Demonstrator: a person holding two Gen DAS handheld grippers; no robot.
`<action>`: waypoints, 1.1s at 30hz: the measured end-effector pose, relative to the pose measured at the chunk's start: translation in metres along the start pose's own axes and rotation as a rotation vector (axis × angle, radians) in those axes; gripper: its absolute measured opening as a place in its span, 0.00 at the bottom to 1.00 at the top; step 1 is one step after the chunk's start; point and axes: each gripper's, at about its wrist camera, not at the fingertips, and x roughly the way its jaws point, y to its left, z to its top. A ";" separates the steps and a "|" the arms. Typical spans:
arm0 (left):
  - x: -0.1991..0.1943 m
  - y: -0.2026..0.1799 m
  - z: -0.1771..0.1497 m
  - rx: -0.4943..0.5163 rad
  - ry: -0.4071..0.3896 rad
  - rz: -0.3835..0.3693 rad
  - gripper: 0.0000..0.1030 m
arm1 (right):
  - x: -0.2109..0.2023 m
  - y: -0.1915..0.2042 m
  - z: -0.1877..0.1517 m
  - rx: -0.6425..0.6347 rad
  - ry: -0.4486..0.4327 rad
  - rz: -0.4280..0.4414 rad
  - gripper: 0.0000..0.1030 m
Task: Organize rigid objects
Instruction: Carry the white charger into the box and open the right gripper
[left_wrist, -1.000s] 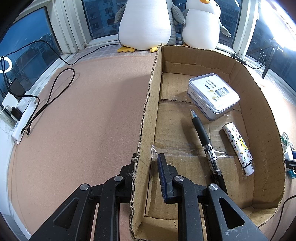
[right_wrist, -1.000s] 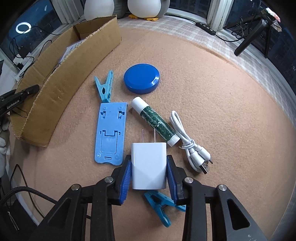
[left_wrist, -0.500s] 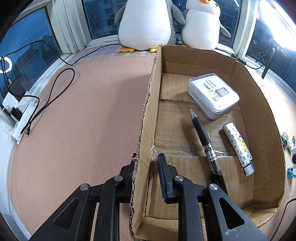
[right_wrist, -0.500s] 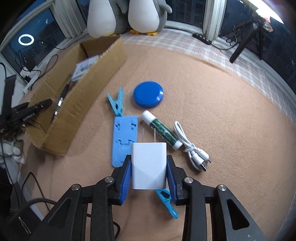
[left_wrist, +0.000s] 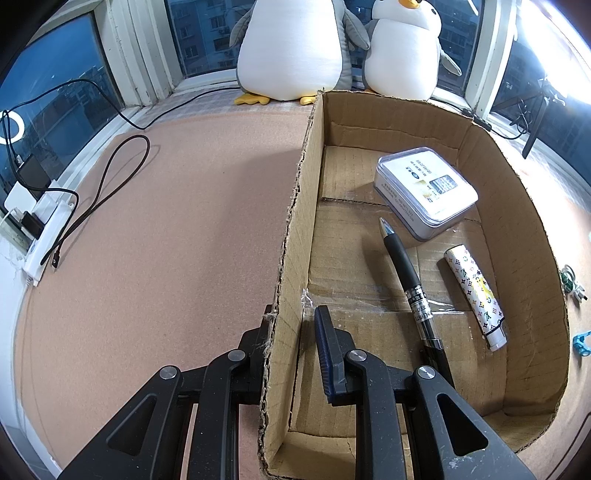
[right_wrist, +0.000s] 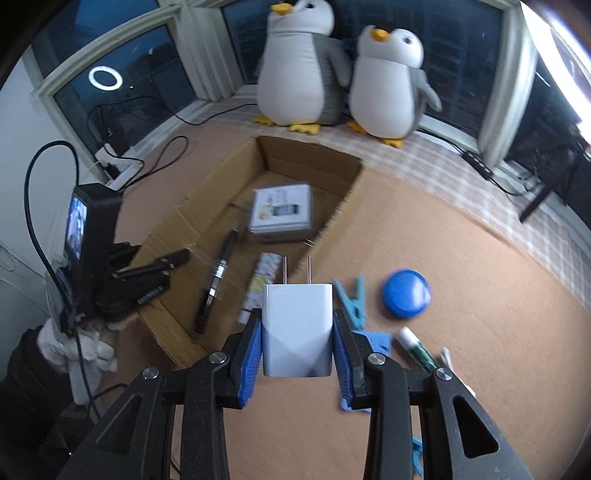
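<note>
Step in hand: carrying a picked item to the container.

At the left of the scene, the left gripper (left_wrist: 291, 332) is clamped on the near-left wall of the cardboard box (left_wrist: 295, 236), one finger outside and one inside, steadying it. The person's white-gloved hand (right_wrist: 79, 345) is partly visible below that tool in the right wrist view.

Inside the box, from left to right, lie a black pen (left_wrist: 410, 284), a patterned tube (left_wrist: 474, 291) and, farther back, a clear-lidded case (left_wrist: 424, 192). The left half of the box floor is bare.

To the right, the right gripper (right_wrist: 297, 341) is closed on the white charger (right_wrist: 297, 328), held by its two flat sides, prongs pointing away toward the box. It hangs above the mat, near the box's right wall, not yet over the opening.

Still on the mat to the right of the box: a light blue clip (right_wrist: 352, 301), a blue round lid (right_wrist: 406, 293), a green glue stick (right_wrist: 419, 349), part of a white cable and a blue stand, largely hidden by the gripper.

Judgement on next move: the charger needs to clear the ragged top edge of the right wall, then come down on open floor. The bare area left of the pen offers the most room; the strip beside the tube is tight. The inner finger of the left gripper occupies the near-left corner and should be avoided.
</note>
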 end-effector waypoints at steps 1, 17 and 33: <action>0.000 0.000 0.000 0.000 0.000 0.000 0.21 | 0.004 0.005 0.004 -0.008 0.001 0.005 0.31; 0.000 0.000 0.000 -0.006 -0.002 0.000 0.21 | 0.068 0.055 0.026 -0.093 0.084 0.023 0.31; 0.001 0.000 -0.001 -0.004 -0.002 0.003 0.21 | 0.078 0.062 0.022 -0.094 0.092 0.009 0.40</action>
